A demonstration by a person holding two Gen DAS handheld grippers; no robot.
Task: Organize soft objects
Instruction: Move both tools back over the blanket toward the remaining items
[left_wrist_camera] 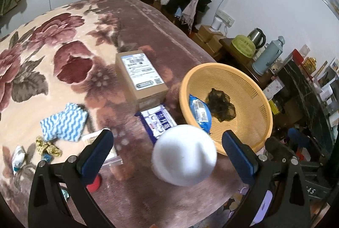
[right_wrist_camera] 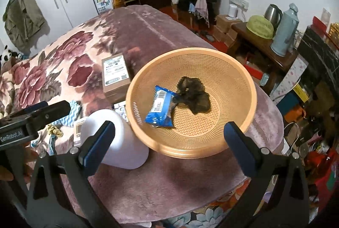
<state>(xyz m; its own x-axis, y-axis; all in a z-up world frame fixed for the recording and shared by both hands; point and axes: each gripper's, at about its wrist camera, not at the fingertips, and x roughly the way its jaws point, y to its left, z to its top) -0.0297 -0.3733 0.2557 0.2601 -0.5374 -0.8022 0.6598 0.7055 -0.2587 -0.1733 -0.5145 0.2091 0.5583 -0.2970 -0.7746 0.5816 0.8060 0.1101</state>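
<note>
A white soft foam piece (left_wrist_camera: 184,155) lies on the bed blanket between the wide-apart fingers of my left gripper (left_wrist_camera: 169,156), untouched by them; it also shows in the right wrist view (right_wrist_camera: 122,141). The orange mesh basket (left_wrist_camera: 262,105) (right_wrist_camera: 247,101) holds a blue packet (left_wrist_camera: 200,111) (right_wrist_camera: 162,109) and a dark crumpled net (left_wrist_camera: 221,107) (right_wrist_camera: 193,96). My right gripper (right_wrist_camera: 169,143) is open and empty over the basket's near rim. The left gripper's body (right_wrist_camera: 31,120) shows at the left of the right wrist view. A blue-white striped cloth (left_wrist_camera: 63,122) lies to the left.
A cardboard box (left_wrist_camera: 139,77) (right_wrist_camera: 115,77) and a blue-white pack (left_wrist_camera: 157,122) sit beside the basket. A gold scrunchie (left_wrist_camera: 47,146), a small packet (left_wrist_camera: 18,158) and a clear case (left_wrist_camera: 110,156) lie at left. Furniture with a kettle (left_wrist_camera: 257,37) stands right of the bed.
</note>
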